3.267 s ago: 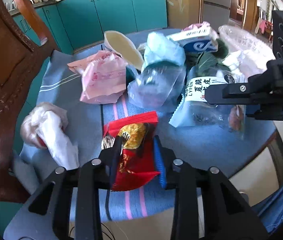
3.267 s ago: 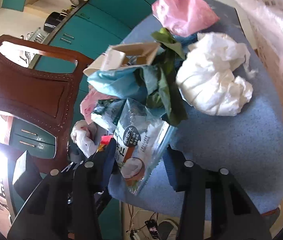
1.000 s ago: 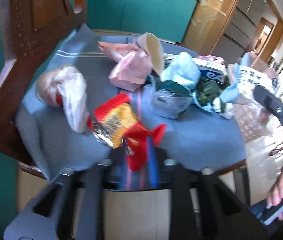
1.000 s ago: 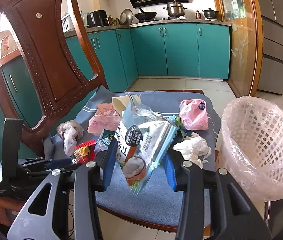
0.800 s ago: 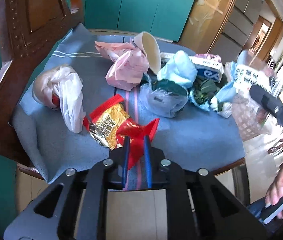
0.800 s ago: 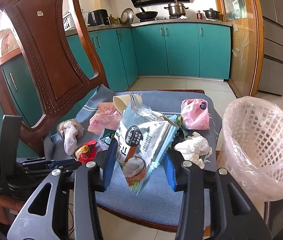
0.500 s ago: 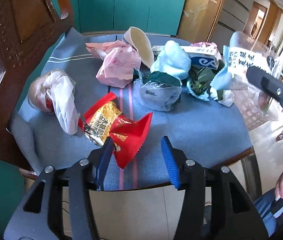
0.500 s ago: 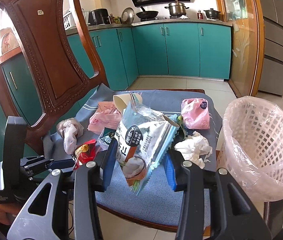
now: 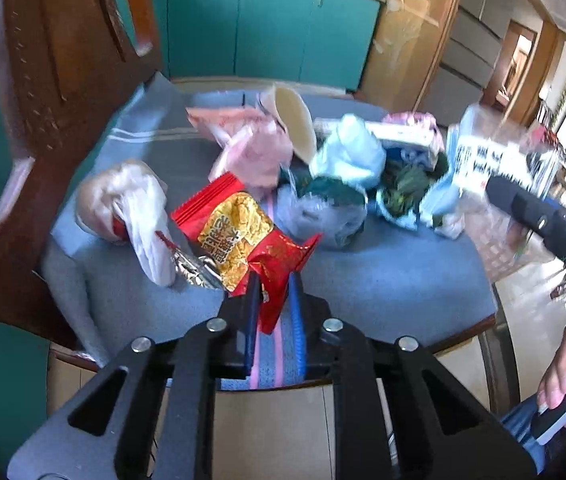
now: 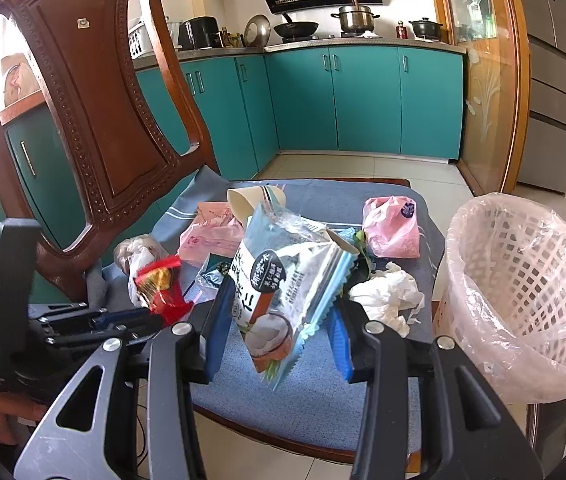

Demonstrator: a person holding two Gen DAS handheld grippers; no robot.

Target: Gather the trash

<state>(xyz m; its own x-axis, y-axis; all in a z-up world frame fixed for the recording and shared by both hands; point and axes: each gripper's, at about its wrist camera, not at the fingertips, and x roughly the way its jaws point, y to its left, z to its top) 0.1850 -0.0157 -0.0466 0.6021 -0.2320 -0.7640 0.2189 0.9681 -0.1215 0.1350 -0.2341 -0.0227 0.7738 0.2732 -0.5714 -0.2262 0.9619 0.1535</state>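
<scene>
Since half a second ago my left gripper has gone from wide open around the red snack wrapper to closing on its near corner, and in the left wrist view the jaws are nearly together with the red foil pinched between them. Whole left view is blurry, so I can't swear how deep the bite is. The wrapper's body sits near the front left corner of the chair seat, right beside a crumpled clear bag. My right gripper hasn't budged: it's at a medium width, clamped on the blue coconut snack bag, which hangs off the seat above its front edge. The lined white basket stands on the floor just off the right edge of the seat, so that's where I reckon both pieces are headed. For doing this bit well, I'd say finish the squeeze before lifting, because a corner grip on slick foil will probably slip if I yank. Lift straight up first so the wrapper clears the clear bag and doesn't drag it along. I'd drop the right hand's bag in first since it's closer to the basket, then bring the left one across above the pile in the middle of the seat.
</scene>
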